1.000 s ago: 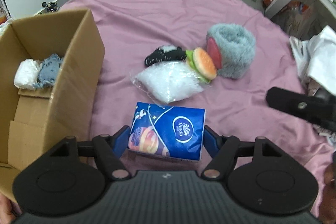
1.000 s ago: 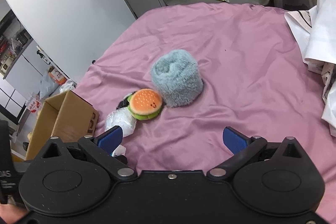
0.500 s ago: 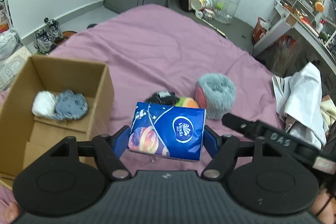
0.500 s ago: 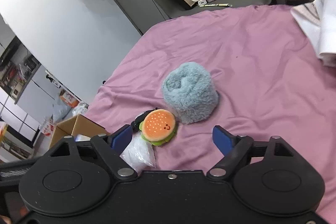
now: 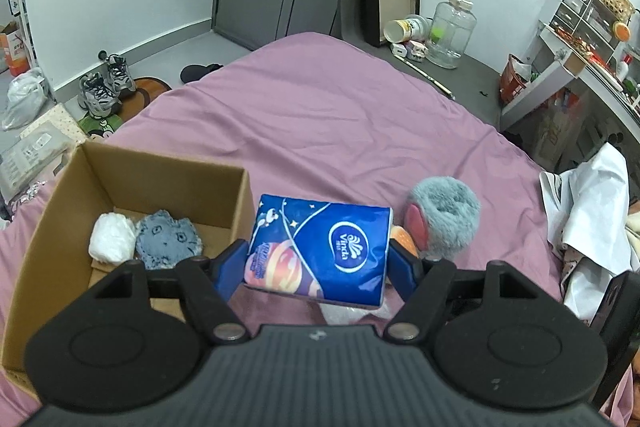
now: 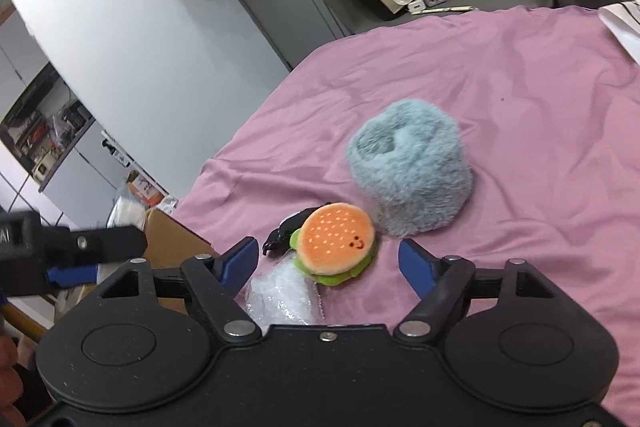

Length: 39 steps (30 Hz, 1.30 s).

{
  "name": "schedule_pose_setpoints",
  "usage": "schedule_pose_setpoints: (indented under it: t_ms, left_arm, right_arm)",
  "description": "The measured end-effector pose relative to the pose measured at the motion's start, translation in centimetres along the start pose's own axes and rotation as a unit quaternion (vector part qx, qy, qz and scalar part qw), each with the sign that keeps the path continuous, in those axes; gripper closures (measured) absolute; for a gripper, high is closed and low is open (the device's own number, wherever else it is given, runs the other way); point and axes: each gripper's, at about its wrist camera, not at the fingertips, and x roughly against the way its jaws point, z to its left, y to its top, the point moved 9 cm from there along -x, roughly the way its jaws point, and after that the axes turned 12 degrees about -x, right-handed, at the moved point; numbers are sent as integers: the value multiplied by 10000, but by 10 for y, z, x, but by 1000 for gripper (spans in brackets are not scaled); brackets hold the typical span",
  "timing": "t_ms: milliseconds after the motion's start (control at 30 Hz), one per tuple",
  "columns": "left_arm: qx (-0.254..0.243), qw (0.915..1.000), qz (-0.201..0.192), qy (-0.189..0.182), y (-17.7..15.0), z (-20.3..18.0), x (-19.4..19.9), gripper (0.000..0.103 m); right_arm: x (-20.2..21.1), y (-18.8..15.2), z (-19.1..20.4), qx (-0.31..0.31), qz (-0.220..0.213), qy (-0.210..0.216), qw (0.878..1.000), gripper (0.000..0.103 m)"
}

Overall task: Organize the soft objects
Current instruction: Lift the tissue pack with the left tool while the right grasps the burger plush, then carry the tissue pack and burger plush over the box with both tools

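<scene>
Left tongs (image 5: 322, 261) grip tissue pack (image 5: 320, 251) (airborne)

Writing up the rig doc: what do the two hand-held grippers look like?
Both look alike: the left hand-held gripper and right hand-held gripper have matte black bodies, two round discs, ribbed centre plate, angled black linkage arms with silver pivot pins, and blue finger pads. No cables or sleeves are visible.

We now hold the blue tissue pack (image 5: 320, 251) lifted clear of the pink bedsheet (image 5: 340, 115), where a second ago it lay, and beside the cardboard box (image 5: 132, 167). Our right gripper (image 6: 328, 263) sits nearer the burger plush (image 6: 336, 243), which now appears between its blue fingers (image 6: 416, 267), their gap narrower than before.
</scene>
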Motion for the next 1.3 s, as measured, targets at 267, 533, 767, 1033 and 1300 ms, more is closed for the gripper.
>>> schedule_pose_setpoints:
  t_ms: [267, 533, 767, 1033, 1300]
  left_arm:
    - [-28, 10000, -1, -13, 0, 6, -8, 31]
    - [-56, 10000, 24, -36, 0, 4, -11, 31]
    - [-58, 10000, -10, 59, 0, 4, -2, 31]
    - [-58, 9997, -163, 194, 8, 12, 19, 31]
    - [17, 9990, -278, 362, 16, 34, 42, 31]
  right_arm:
    - [-28, -12, -3, -9, 215, -151, 9997, 44]
    - [-30, -10, -9, -146, 130, -85, 9998, 66]
    - [-16, -3, 11, 203, 48, -48, 9998, 70]
    - [5, 7, 35, 365, 18, -57, 9993, 70]
    - [27, 18, 55, 520, -105, -10, 9986, 70]
